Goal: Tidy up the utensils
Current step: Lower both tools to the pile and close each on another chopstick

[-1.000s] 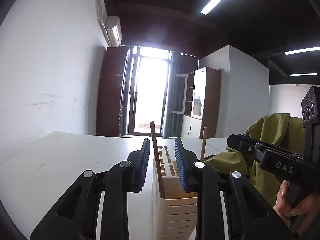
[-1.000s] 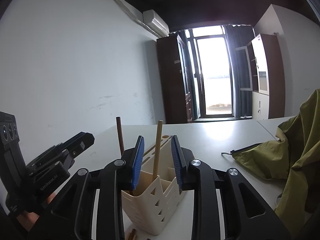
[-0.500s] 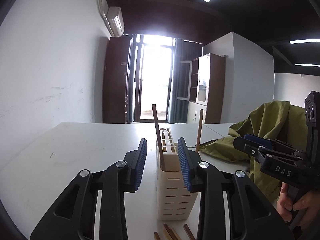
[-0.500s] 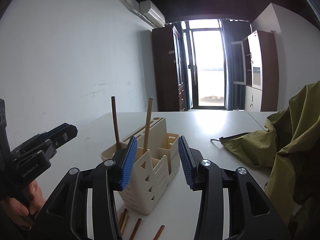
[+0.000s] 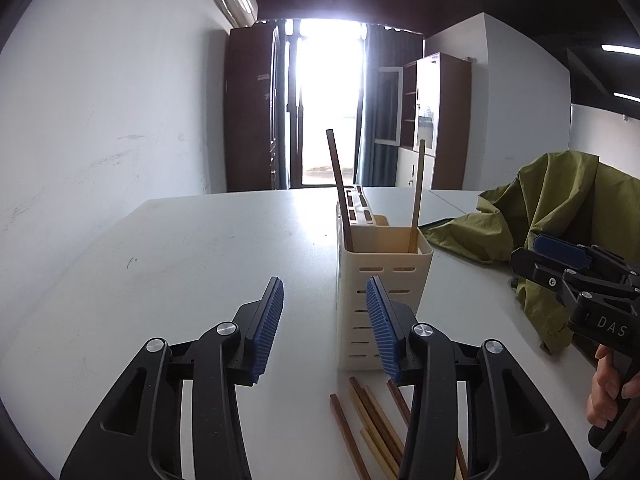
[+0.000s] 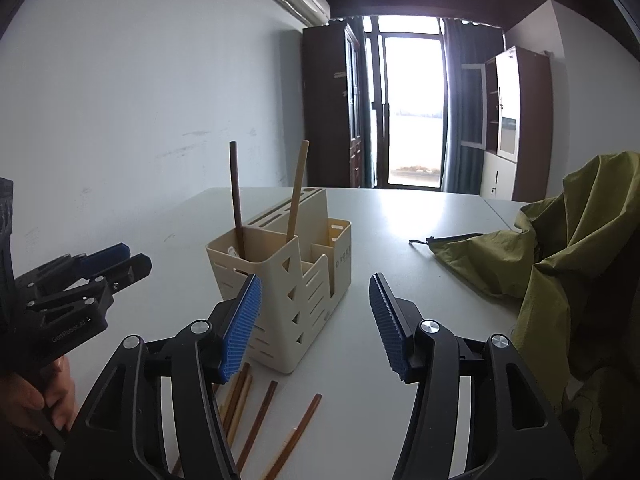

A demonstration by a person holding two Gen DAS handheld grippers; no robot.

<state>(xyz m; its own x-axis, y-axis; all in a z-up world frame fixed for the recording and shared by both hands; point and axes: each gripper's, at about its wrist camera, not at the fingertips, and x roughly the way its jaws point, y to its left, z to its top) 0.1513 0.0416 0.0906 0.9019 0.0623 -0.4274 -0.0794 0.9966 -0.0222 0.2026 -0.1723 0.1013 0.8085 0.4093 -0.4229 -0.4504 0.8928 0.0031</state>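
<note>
left gripper (image 5: 326,316): jaws have just been spreading, nothing between them, hanging over the table (image 5: 180,264)
right gripper (image 6: 316,316): same deal, widening and gripping nothing
holder (image 6: 288,280): cream, sitting upright mid-table, two chopsticks (image 6: 237,200) standing inside
loose chopsticks (image 5: 372,416): lying flat just before the holder

Utensil holder (image 6: 304,280): cream plastic, smooth, slotted walls, faint sheen; two upright chopsticks (image 6: 298,192): wood, matt, one dark brown, one pale; loose chopsticks (image 6: 256,412) near its base: same matt wood; table (image 5: 192,248): white, smooth, lightly scuffed, glare at far end; left gripper (image 5: 326,324) and right gripper (image 6: 316,324): matt black plastic, ribbed blue rubbery pads, shiny metal pivot pins; jacket (image 6: 568,260), right: olive cloth, thin, crinkled, slight sheen.
</note>
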